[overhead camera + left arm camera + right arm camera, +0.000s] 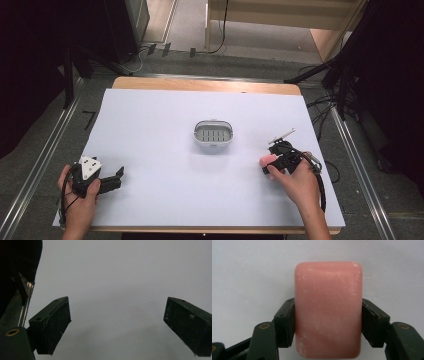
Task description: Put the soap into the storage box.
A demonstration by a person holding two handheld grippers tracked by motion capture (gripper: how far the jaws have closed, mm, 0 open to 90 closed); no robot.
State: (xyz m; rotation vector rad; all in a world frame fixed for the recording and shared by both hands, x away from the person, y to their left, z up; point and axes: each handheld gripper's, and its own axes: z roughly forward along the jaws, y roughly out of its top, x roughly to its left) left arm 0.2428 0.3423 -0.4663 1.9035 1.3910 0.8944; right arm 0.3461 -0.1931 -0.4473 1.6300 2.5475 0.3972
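Here, a pink bar of soap (pixel 328 308) sits clamped in the right hand-held gripper (pixel 328 322), its two black pads pressing flat against the bar's long sides. In the right gripper view the soap stands out ahead of the pads, its rounded far end well past them, and its face is scuffed with pale scratches. Beneath it lies the white surface (pixel 160 130); whether the bar rests on it or is just clear of it cannot be told. In the high view the soap (pixel 267 160) shows as a small pink patch at the left tip of the right hand-held gripper (pixel 272 165), with the person's right hand (pixel 300 182) wrapped around the body behind it.

Beyond that gripper's tip, up and to the left, a white oval soap dish (pixel 213 135) with a slotted grey insert stands near but apart from the soap. Just behind the gripper, a thin pale stick (pixel 282 136) pokes up at a slant.

Far across the surface, the left hand-held gripper (pixel 116 178) lies low in the left hand (pixel 82 197), its jaws wide apart with nothing between them (pixel 117 322).
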